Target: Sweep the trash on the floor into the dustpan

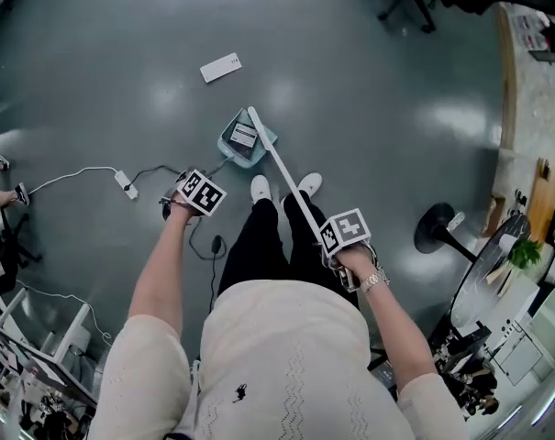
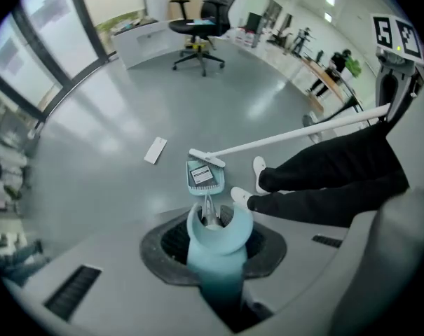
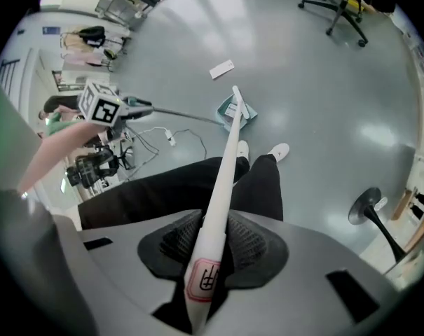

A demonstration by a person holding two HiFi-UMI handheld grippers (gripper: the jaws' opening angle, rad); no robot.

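Observation:
A teal dustpan [image 1: 243, 141] rests on the grey floor just ahead of my shoes, with a dark-and-white card [image 1: 244, 136] lying in it. My left gripper [image 1: 189, 200] is shut on the dustpan handle [image 2: 216, 238]. The dustpan [image 2: 203, 178] shows past the jaws. My right gripper [image 1: 344, 245] is shut on the white broom handle [image 3: 219, 198]. The broom head [image 1: 256, 117] sits at the dustpan's far right rim. A flat white piece of trash [image 1: 220, 67] lies loose on the floor beyond the pan; it also shows as white trash [image 2: 155, 150] and white trash [image 3: 221, 69].
A white cable with a power adapter [image 1: 124, 183] trails on the floor at left. An office chair [image 2: 200, 21] stands far off. A black round-base stand [image 1: 439, 228] and a desk edge [image 1: 508, 81] are at the right. My white shoes [image 1: 260, 188] are just behind the dustpan.

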